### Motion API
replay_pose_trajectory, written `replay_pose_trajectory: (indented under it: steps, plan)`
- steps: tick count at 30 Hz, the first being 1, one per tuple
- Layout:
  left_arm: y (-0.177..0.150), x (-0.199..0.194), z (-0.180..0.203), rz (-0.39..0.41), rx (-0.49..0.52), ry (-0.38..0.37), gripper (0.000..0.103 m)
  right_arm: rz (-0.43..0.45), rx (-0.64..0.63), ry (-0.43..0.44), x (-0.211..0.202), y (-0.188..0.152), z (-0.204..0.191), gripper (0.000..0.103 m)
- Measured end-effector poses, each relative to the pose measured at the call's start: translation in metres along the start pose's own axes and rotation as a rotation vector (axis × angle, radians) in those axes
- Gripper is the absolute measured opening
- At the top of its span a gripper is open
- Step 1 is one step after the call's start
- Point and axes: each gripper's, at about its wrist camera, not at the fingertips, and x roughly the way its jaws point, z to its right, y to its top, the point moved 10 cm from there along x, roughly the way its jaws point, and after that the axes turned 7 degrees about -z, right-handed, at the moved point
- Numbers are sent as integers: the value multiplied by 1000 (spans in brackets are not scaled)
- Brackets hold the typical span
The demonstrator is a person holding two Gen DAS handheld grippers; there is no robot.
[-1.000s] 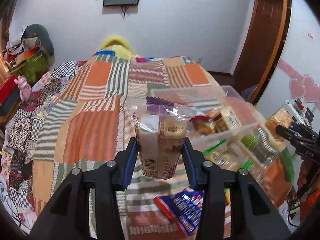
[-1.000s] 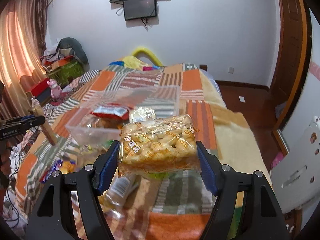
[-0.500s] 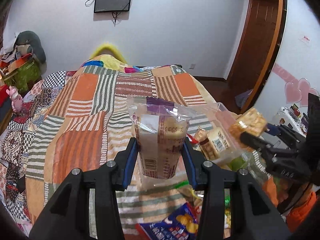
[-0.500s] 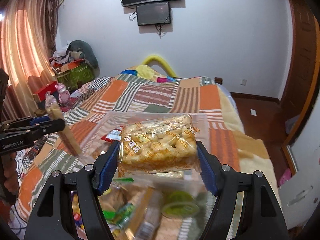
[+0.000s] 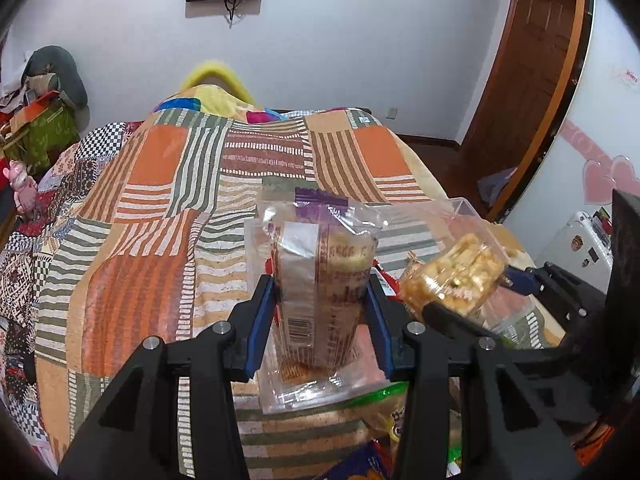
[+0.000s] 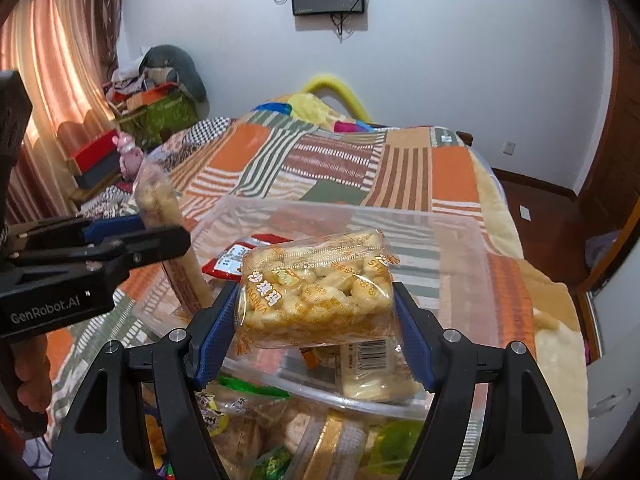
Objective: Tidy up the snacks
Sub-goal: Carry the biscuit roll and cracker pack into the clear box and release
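Observation:
My left gripper (image 5: 322,316) is shut on a clear-wrapped cake packet with a purple top (image 5: 320,280), held upright above the near left edge of a clear plastic bin (image 5: 460,208). My right gripper (image 6: 314,328) is shut on a packet of golden puffed-rice snack (image 6: 316,296), held over the bin (image 6: 460,248). The right gripper and its snack also show in the left wrist view (image 5: 460,276). The left gripper and its packet also show in the right wrist view (image 6: 168,216). In the bin lie a red packet (image 6: 236,260) and a pale barcoded packet (image 6: 372,372).
The bin sits on a bed with an orange, green and brown patchwork quilt (image 5: 160,208). Several loose snack packets (image 6: 280,432) lie on the quilt in front of the bin. Boxes and bags (image 6: 152,112) stand at the far left. A wooden door (image 5: 532,64) is at the right.
Both grippers have come closer together over the bin, each still holding its packet. The right gripper's snack now hangs lower, just above the packets inside.

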Motion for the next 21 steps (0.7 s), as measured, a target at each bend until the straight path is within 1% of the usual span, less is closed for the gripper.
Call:
replay_pose_trajectory:
  steps: [2,8,9,10,12,18,21]
  plan:
    - [2,3,0,-3,-3,4,44,-11,-2,-2,3,0,0,72]
    - [2,2,2,2,-2,-3,46,-3,12,-6,-2,1,6,73]
    - [2,1,2,3,-1,-5,48,-1,12,-7,-2,2,6,73]
    - [1,-1,3,5,0,-5,54,3,10,-9,-4,4,6,73]
    - [1,-7,5,17,4,-6,59,12,5,-18,-9,5,8,73]
    - [-7,-28,11,31,36,-3,60,53,-3,-28,-30,6,11,75]
    - [-18,-39,11,29,47,1,63,75,-13,-44,-44,4,13,75]
